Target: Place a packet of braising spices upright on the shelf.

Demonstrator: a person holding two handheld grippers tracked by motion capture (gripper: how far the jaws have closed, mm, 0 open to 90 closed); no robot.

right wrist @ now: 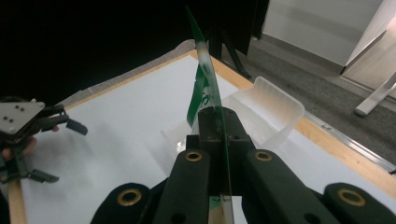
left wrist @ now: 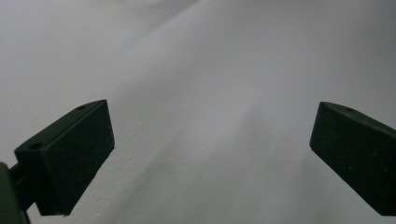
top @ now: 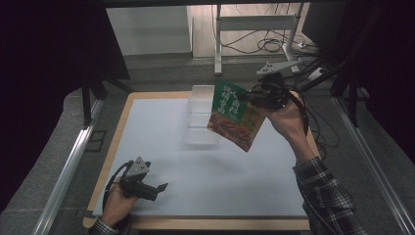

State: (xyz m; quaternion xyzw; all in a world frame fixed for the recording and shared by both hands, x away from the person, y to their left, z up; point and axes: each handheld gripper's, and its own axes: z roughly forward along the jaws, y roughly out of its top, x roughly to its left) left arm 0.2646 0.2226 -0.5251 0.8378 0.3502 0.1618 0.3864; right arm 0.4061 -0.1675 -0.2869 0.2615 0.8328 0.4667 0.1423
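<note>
Pouch (top: 234, 115), green and red with printed food, hangs in the air above the far right of the table (top: 161, 142), clamped at its upper right corner by the right gripper (top: 250, 97), whose jaws are pressed together on the edge. Its long axis runs slantwise, down and toward the person from that grip, and its lower end overlaps the clear tray (top: 200, 115) just behind and to its left; whether it touches the tray cannot be told. In the right gripper view the pouch (right wrist: 201, 88) stands edge-on, the tray (right wrist: 261, 109) beyond. Any lowering into the tray would, in my judgement, go leftward and down. The left gripper (top: 155, 187), well apart at the near left, rests low with jaws wide apart and nothing between them. The tray's contents are hard to make out.
</note>
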